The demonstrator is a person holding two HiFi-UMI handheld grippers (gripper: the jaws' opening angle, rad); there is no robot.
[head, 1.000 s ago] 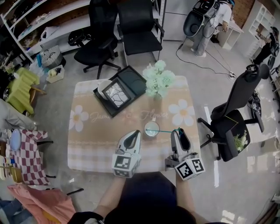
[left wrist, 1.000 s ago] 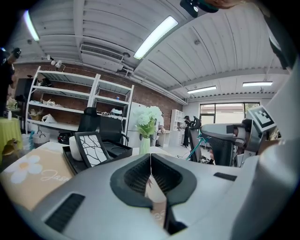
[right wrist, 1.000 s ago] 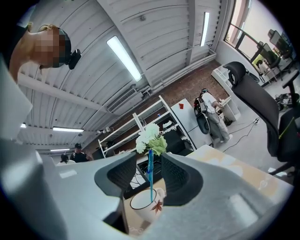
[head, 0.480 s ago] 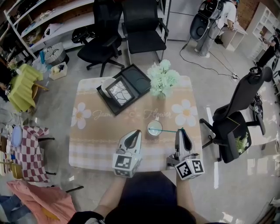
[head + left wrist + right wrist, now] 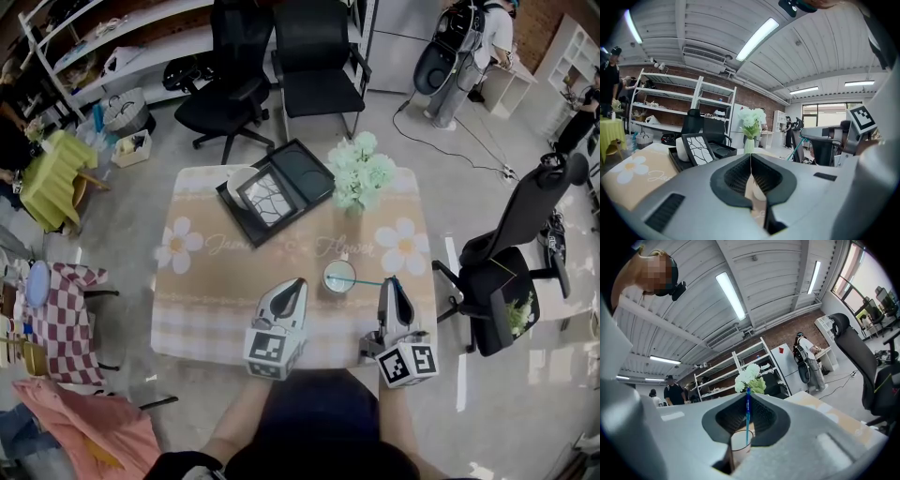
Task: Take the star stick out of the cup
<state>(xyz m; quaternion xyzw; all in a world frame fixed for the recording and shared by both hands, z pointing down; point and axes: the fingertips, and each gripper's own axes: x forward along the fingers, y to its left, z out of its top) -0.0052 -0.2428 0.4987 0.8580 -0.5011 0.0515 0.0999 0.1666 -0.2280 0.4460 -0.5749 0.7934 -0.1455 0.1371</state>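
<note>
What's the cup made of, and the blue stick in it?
The cup looks like paper or thin plastic: it is white, matte and has a thin rim. The stick looks like plastic: it is thin, straight and a glossy teal-blue. Neither is certain from here.

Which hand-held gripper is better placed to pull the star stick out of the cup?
Right. The right hand-held gripper has its jaws closing on the star stick, whose shaft leans from the cup toward it. The left hand-held gripper is shut and empty beside the cup.
</note>
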